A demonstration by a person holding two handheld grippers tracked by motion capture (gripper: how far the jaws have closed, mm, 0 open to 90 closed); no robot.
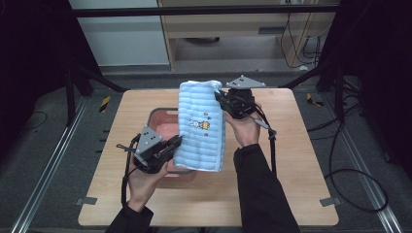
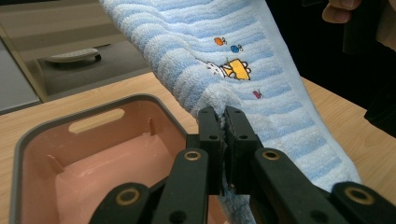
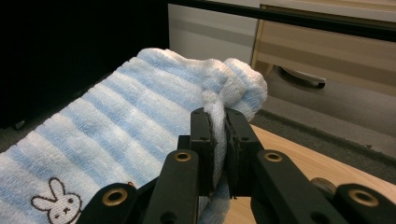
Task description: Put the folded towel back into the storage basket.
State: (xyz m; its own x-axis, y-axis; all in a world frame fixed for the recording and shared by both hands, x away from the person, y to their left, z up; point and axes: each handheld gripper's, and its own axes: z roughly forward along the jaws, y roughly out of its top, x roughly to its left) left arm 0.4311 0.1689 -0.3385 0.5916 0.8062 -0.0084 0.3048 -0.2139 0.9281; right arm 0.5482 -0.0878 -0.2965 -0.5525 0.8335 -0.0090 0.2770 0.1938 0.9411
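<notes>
A thick terry towel, looped and fluffy, banded in pale blue and white, hangs stretched between the two hand-held grippers above a wooden table with rounded corners and a light grain. A small embroidered patch sits near the towel's middle: a white rabbit, a yellow shape and a few coloured dots. In the high view the cloth runs lengthwise away from the person, its far end bunched into a soft roll.

The left hand-held gripper has its black, bolted jaws pressed together on the towel's near edge, the pile squeezed into a ridge between the pads. In the high view that gripper lies at the towel's near left side. The right hand-held gripper likewise pinches a fold of the cloth at the far end, white fluff bulging out above its jaws; in the high view it meets the towel's far right corner, with the grey three-cornered plate on top.

Beneath the towel stands a rectangular plastic basin, grey on the rim and matte pink inside, with rounded corners and a slot handle in its far wall. The towel seems to hang clear of the basin, though the overlap makes that hard to judge.
</notes>
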